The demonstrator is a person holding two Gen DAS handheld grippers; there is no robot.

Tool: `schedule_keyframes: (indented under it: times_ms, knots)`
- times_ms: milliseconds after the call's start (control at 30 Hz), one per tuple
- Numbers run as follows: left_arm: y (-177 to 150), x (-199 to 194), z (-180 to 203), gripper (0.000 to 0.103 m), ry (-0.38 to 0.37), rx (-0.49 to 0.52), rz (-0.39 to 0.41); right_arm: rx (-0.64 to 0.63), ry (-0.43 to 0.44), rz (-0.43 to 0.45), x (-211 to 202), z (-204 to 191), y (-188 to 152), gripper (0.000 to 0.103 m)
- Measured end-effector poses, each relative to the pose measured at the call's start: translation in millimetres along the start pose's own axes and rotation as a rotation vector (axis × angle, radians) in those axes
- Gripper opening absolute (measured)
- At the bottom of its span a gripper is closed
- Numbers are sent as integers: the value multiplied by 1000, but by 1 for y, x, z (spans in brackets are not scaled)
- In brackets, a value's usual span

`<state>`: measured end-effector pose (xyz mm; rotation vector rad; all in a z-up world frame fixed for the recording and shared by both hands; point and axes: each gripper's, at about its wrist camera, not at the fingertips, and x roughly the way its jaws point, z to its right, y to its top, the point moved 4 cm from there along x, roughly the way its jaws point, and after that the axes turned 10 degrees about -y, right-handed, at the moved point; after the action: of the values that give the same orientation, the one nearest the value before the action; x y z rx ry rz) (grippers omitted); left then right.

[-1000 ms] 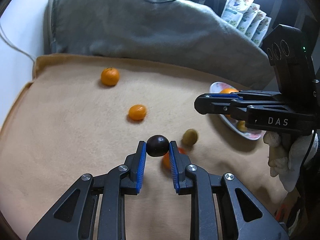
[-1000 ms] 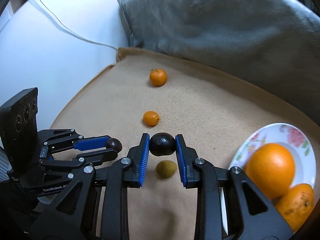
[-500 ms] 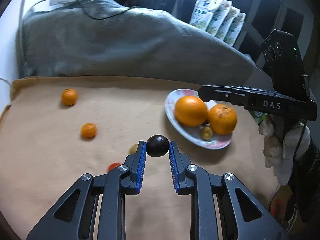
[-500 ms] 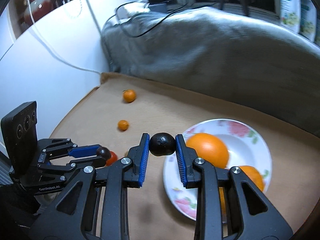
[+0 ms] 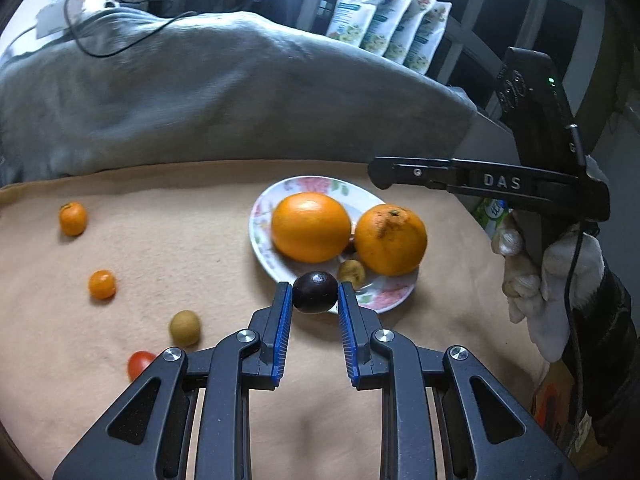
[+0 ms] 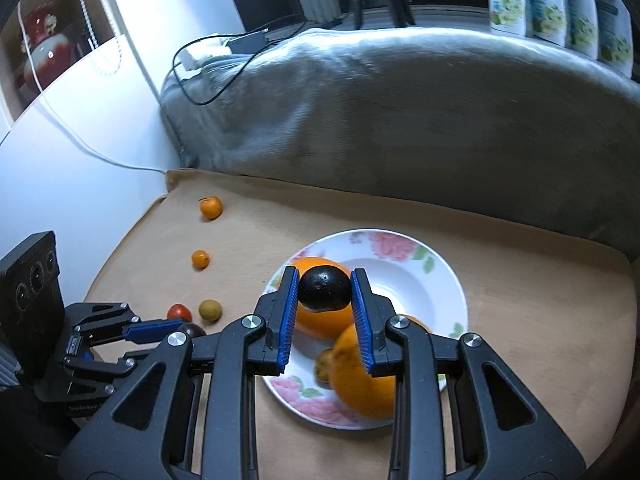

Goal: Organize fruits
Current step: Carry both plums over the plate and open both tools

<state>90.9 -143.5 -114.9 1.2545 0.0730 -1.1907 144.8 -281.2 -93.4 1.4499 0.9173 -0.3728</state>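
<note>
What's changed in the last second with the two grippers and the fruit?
Both grippers have swung from the loose fruit toward the plate. The right gripper now holds its dark fruit over the plate; the left gripper has brought its dark fruit to the plate's near rim. Neither let go. The oranges on the plate and the loose fruit on the cloth stayed put.

Grey blanket point(image 6: 400, 120) against white wall point(image 6: 80, 152)

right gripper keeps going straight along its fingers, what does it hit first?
Likely the large orange in the floral plate: it sits directly behind the dark fruit clamped in the right gripper. Depth is uncertain in this fisheye view.
</note>
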Motion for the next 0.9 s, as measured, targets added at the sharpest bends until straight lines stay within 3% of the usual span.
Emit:
schedule_keyframes:
  times_ms: [900]
  knots:
    - [5, 47, 23, 22, 17, 68, -77, 98, 13, -47, 28, 50, -3, 28]
